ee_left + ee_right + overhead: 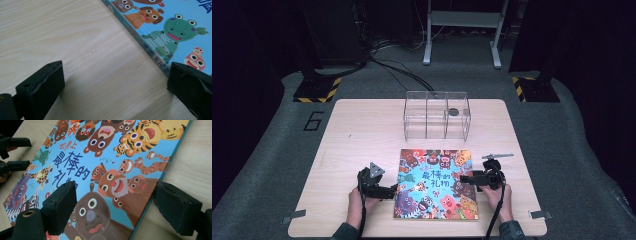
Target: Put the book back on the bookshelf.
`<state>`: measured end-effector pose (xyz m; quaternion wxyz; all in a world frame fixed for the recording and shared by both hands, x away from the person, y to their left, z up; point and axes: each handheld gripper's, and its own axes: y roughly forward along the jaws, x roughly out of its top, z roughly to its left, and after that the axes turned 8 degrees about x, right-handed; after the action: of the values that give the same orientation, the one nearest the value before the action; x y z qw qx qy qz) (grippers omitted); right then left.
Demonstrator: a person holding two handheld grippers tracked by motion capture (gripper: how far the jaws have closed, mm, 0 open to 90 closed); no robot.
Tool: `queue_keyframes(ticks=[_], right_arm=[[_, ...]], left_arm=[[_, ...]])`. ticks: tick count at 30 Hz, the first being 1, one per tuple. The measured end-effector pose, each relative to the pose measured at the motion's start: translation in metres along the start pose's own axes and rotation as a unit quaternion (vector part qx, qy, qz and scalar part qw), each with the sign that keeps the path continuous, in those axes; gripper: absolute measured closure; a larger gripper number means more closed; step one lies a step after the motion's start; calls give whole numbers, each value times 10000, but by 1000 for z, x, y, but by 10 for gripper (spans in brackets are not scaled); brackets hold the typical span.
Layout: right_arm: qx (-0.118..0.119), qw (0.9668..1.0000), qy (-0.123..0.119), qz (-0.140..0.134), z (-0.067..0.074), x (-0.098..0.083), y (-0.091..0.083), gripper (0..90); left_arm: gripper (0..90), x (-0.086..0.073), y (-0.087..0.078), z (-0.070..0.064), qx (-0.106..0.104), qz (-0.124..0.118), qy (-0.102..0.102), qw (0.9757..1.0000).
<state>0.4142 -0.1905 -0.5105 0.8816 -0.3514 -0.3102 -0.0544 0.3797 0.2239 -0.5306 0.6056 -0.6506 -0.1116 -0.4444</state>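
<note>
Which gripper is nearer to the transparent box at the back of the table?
Right. The right gripper lies at the picture book's right edge, more under the transparent box; the left gripper sits lower, at the book's left edge.

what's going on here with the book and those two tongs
A person at a wooden table holds tongs in each hand, one on either side of a colourful picture book lying flat. The left tongs sit open at the book's left edge, one jaw at the spine. The right tongs are open too, jaws straddling the book's right edge without clamping it. A clear plastic organiser stands behind the book, farther from the person.
</note>
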Motion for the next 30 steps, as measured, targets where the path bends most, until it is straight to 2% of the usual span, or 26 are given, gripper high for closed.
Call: queue_keyframes(ticks=[1, 2, 7, 9, 10, 12, 15, 16, 20, 22, 23, 24, 25, 28, 29, 30], right_arm=[[8, 10000, 32, -1, 1, 0, -1, 178], [27, 10000, -42, -63, 2, 1, -2, 180], [80, 9997, -115, -195, 7, 3, -10, 184], [93, 9996, -148, -213, 10, 2, -12, 184], [116, 9998, -83, -152, 12, 1, -13, 182], [127, 9997, -144, -169, 12, -1, -13, 183], [153, 9998, -65, -132, 13, -6, -13, 173], [243, 9995, 22, -177, 11, -6, -13, 166], [376, 9990, 71, -240, 7, -6, -15, 168], [216, 9997, 68, -95, 8, -6, -11, 180], [216, 9997, 68, -95, 8, -6, -11, 180], [128, 9999, 94, 1, 9, -6, -9, 186], [-40, 9999, -2, 119, 10, -6, -4, 173], [-204, 9996, 1, 217, 13, -5, -3, 198], [-258, 9993, -137, 219, 12, -5, -2, 231], [-394, 9982, -18, 458, 14, -4, 0, 208]], left_arm=[[10, 0, 0, 0, -1, -1, 1, 10000], [11, 0, 0, 0, -5, 29, 12, 10000], [12, 0, 0, 0, -4, 21, 12, 10000], [13, 0, 0, 0, 0, 19, 20, 10000], [13, 0, 0, 0, 1, 18, 31, 10000], [14, 0, -1, 0, 1, 18, 31, 10000], [17, 0, 0, 0, 3, -23, 9, 10000], [17, 0, 0, 0, 1, -22, 15, 10000], [17, 0, 0, 0, -3, -22, 17, 10000], [18, 0, 0, 0, -3, -24, 15, 10000], [17, 0, 0, 0, -3, -24, 15, 10000], [17, 0, 0, 0, -8, -23, 12, 10000], [17, 0, 0, 0, -10, -24, 15, 10000], [17, 0, 0, 0, -11, -27, 12, 10000], [18, 0, 0, 0, -11, -26, 18, 10000], [18, 0, 0, 0, -14, -28, 15, 10000]])
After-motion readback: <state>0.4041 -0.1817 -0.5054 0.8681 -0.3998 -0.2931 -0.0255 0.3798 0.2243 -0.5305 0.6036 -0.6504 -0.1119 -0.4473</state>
